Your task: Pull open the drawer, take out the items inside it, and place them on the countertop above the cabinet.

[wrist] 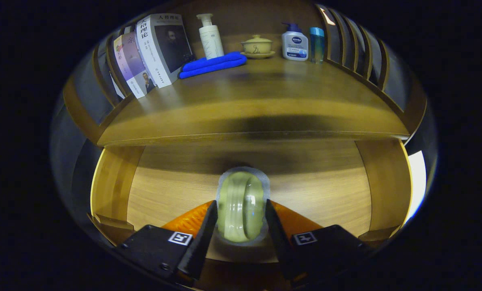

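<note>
Already lifted out: a pale green, glossy ceramic piece, seemingly a small cup or lid held on edge (241, 208), sat clamped in the gripper (241, 220) above the open wooden drawer (326, 194).

Both fingers pressed its sides, parted only as wide as the piece, likely so it would not slip on the way up. At twelve o'clock beyond it lay the wooden countertop (265, 101), its near part bare, probably the drop spot; a folded blue cloth (212, 64) and upright books (152, 52) stood at eleven o'clock.
</note>
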Tool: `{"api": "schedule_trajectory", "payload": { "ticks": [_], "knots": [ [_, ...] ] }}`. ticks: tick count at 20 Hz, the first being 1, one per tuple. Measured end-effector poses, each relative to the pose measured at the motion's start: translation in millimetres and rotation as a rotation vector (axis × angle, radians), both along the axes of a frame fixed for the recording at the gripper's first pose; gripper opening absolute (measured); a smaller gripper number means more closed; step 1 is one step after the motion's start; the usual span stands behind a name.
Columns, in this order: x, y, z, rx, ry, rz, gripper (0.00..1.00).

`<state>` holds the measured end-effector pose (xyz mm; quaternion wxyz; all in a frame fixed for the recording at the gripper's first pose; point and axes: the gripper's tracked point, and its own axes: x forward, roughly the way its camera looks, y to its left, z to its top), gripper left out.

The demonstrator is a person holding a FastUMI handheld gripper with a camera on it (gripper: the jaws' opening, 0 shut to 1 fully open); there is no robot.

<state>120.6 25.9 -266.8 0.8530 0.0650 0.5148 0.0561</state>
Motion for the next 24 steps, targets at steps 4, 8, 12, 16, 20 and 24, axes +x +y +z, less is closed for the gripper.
{"api": "schedule_trajectory", "payload": {
  "ticks": [4, 8, 12, 16, 20, 24],
  "knots": [
    [-2.6, 3.9, 2.7, 0.03, -0.004, -0.003, 0.21],
    [-5.0, 4.1, 19.2, 0.092, -0.073, -0.002, 0.13],
    [-13.1, -4.4, 52.4, 0.027, -0.151, 0.084, 0.13],
    [-20.3, -9.6, 83.5, -0.037, -0.253, 0.161, 0.13],
    [-20.2, -5.9, 109.2, -0.01, -0.31, 0.173, 0.13],
    [2.6, -10.7, 128.3, -0.039, -0.372, 0.168, 0.13]
  ]
}}
